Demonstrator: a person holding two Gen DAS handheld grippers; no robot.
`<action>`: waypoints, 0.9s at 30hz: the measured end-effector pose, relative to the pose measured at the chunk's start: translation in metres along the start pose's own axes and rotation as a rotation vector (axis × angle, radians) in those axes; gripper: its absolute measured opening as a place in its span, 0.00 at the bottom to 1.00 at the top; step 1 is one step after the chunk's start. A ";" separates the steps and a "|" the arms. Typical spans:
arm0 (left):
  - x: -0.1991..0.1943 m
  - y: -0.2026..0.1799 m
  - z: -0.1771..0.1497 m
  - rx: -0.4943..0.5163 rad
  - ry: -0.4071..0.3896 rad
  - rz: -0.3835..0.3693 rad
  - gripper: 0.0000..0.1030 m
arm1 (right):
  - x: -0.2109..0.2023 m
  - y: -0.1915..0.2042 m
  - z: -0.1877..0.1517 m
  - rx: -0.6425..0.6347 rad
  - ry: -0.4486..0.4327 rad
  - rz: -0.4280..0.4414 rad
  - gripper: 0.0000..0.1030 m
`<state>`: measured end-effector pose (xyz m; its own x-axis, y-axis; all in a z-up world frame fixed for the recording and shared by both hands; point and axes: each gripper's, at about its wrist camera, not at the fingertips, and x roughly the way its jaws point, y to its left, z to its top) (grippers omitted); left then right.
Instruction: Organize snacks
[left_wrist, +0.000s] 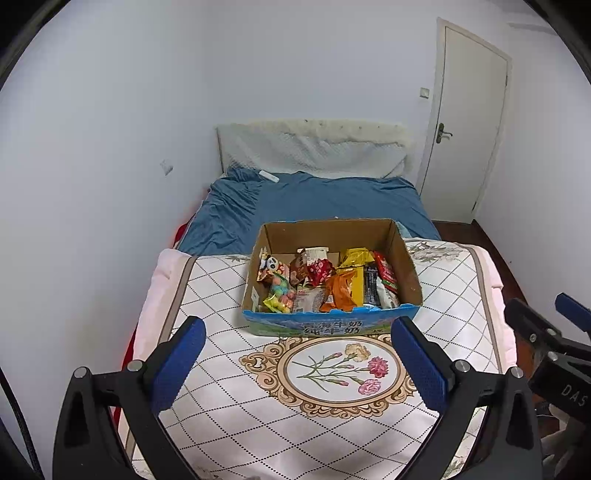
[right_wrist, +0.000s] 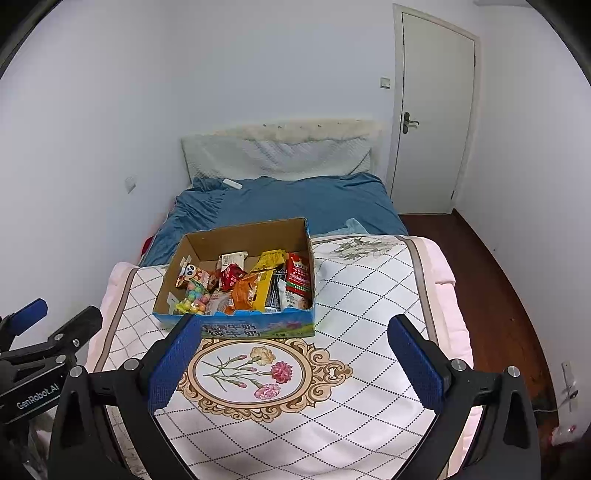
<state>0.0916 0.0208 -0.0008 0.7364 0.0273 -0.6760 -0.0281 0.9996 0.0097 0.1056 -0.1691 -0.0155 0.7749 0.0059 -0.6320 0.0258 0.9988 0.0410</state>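
An open cardboard box (left_wrist: 404, 258) (right_wrist: 192, 245) with a blue printed front stands on a white quilt (left_wrist: 229, 387) (right_wrist: 362, 295) with a flower medallion. Several snack packets (left_wrist: 341, 291) (right_wrist: 255, 290) lie jumbled inside: orange, yellow, red, black, and a panda-printed one at the left. My left gripper (left_wrist: 297, 363) hovers open above the quilt, short of the box's front, nothing between its blue pads. My right gripper (right_wrist: 295, 363) is also wide open and empty, its left pad overlapping the box's front left corner. Each gripper shows at the edge of the other's view.
The quilt lies on a bed with a blue sheet (left_wrist: 325, 201) (right_wrist: 306, 201) and a pale headboard (left_wrist: 314, 147). White walls close the left side. A shut door (right_wrist: 432, 110) and dark wood floor (right_wrist: 495, 295) lie to the right of the bed.
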 end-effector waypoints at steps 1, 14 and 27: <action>0.001 0.001 0.000 -0.002 -0.001 0.005 1.00 | 0.000 0.000 0.000 -0.002 -0.001 0.001 1.00; -0.003 0.005 0.001 -0.019 -0.018 0.012 1.00 | -0.002 -0.001 0.001 -0.006 -0.002 0.008 1.00; -0.010 0.007 0.001 -0.026 -0.032 0.008 1.00 | -0.008 0.000 0.004 -0.012 -0.018 0.009 1.00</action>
<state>0.0852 0.0276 0.0067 0.7574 0.0357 -0.6520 -0.0511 0.9987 -0.0047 0.1014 -0.1693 -0.0074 0.7862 0.0144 -0.6178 0.0109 0.9992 0.0372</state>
